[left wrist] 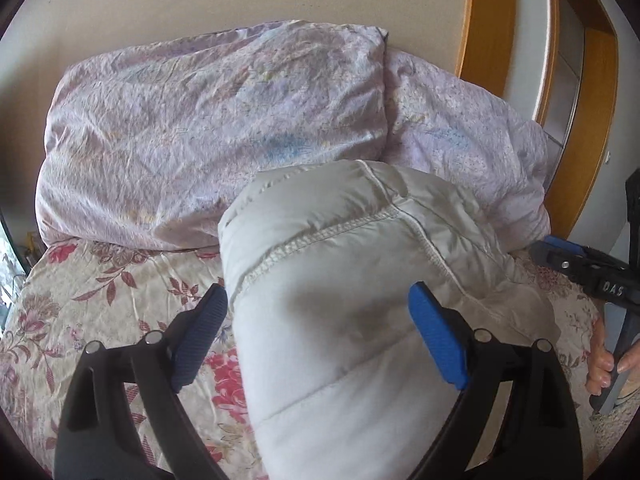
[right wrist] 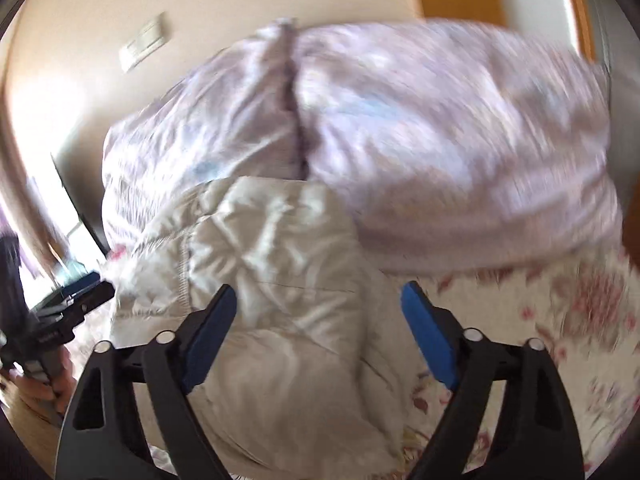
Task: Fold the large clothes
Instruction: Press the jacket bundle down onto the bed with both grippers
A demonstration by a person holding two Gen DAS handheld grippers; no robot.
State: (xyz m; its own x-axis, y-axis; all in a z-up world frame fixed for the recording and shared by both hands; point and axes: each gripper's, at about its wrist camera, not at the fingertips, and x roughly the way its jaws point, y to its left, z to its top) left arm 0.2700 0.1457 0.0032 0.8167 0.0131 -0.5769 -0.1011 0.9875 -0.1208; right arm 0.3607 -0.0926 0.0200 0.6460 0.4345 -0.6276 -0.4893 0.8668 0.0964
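My left claw (left wrist: 318,334) stands wide, and the white padded jacket (left wrist: 340,280) bulges up between its pads, filling most of that gap. Straight ahead the heaped lilac quilt (left wrist: 208,128) walls off the far side of the bed, pressed against the wall. Bare flowered bedsheet (left wrist: 100,304) lies free to the left of the jacket. On the other side my right claw (right wrist: 318,334) also gapes, jacket bulk under its left pad, open sheet (right wrist: 540,312) under its right.
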